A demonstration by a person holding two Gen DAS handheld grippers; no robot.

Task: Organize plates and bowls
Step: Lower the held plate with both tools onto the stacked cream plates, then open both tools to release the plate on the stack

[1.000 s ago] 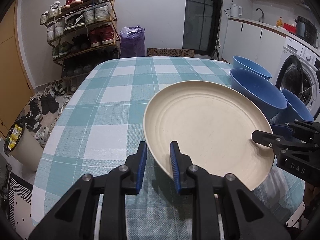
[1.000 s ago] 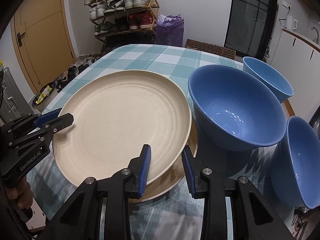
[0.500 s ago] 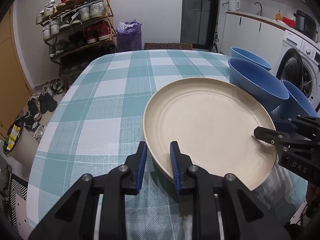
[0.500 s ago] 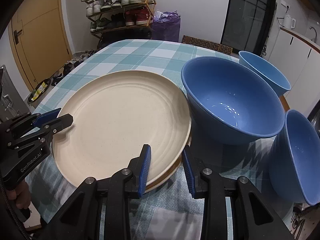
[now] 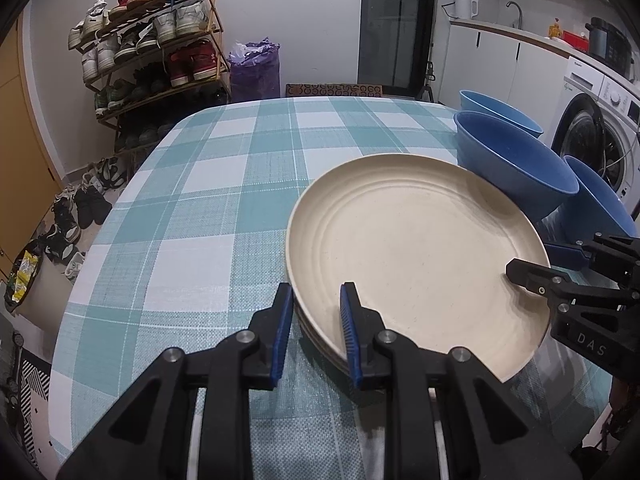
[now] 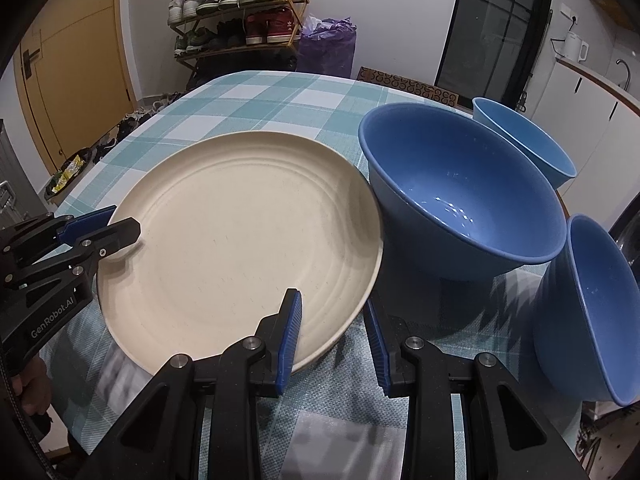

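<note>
Blue rubber pads line both tools, and each pair is clamped on the rim of the cream plate [image 5: 416, 248]: the left gripper [image 5: 315, 330] pinches the near left edge, the right gripper [image 6: 334, 338] the near right edge, one finger above the rim and one below. Holding opposite sides like this likely keeps the wide, shallow dish level and lets it be set down squarely. Under its near edge in the left wrist view, further cream rims show, so it appears to sit on or just above a stack of like plates [image 5: 320, 338]; whether its full weight rests there I cannot tell. The pile lies at the near right part of the checked tablecloth [image 5: 208, 208].

Just right of the plate stands a large blue bowl [image 6: 460, 196], its wall touching or almost touching the plate's far right rim; that closeness leaves little room to shift the plate rightward. A second blue bowl [image 6: 524, 144] sits beyond it and a third blue bowl [image 6: 592, 304] nearer, at the right edge. The bowls are not yet nested. Beyond the table are a shoe rack [image 5: 152, 48], a purple bag [image 5: 256, 68] and a washing machine [image 5: 600, 136].
</note>
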